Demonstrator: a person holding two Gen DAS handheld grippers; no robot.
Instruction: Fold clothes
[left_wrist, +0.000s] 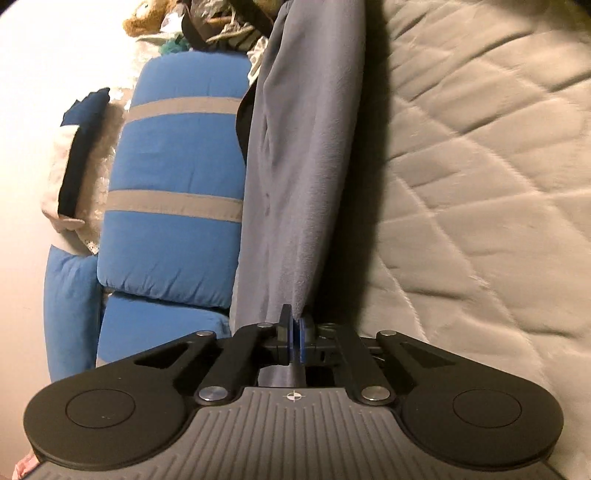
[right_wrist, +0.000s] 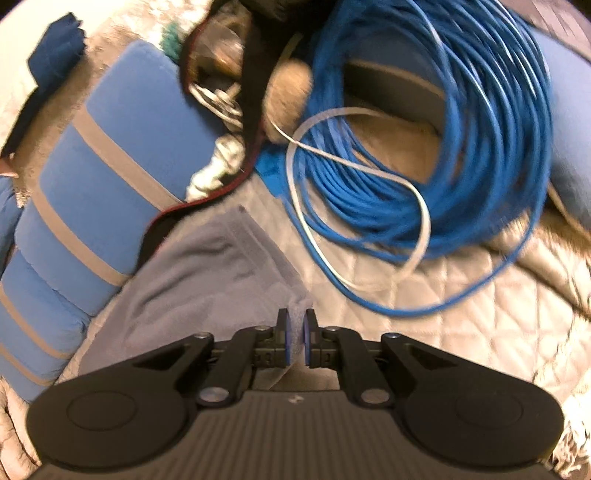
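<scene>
The left tool (left_wrist: 294, 334) is pinching a corner of the grey fleece garment (left_wrist: 295, 177), its blue pads pressed together on the cloth. From there the garment is stretching away in a long hanging fold above the quilted bed cover (left_wrist: 480, 184), and its far end is running out of the top of the left wrist view. The right tool (right_wrist: 296, 345) is gripping another edge of the same grey fleece garment (right_wrist: 221, 258), with a thin fold of pale cloth showing between its nearly closed pads. Here the rest of the garment is lying rumpled on the quilted bed cover (right_wrist: 424, 306), against a blue cushion with grey stripes (right_wrist: 110, 177). A coil of blue cable (right_wrist: 461, 155) is lying on the bed well beyond the garment, blurred, with a white strap (right_wrist: 369, 173) looped over it. Behind the cushion, a heap of dark and furry things is too blurred and cut off to name.
</scene>
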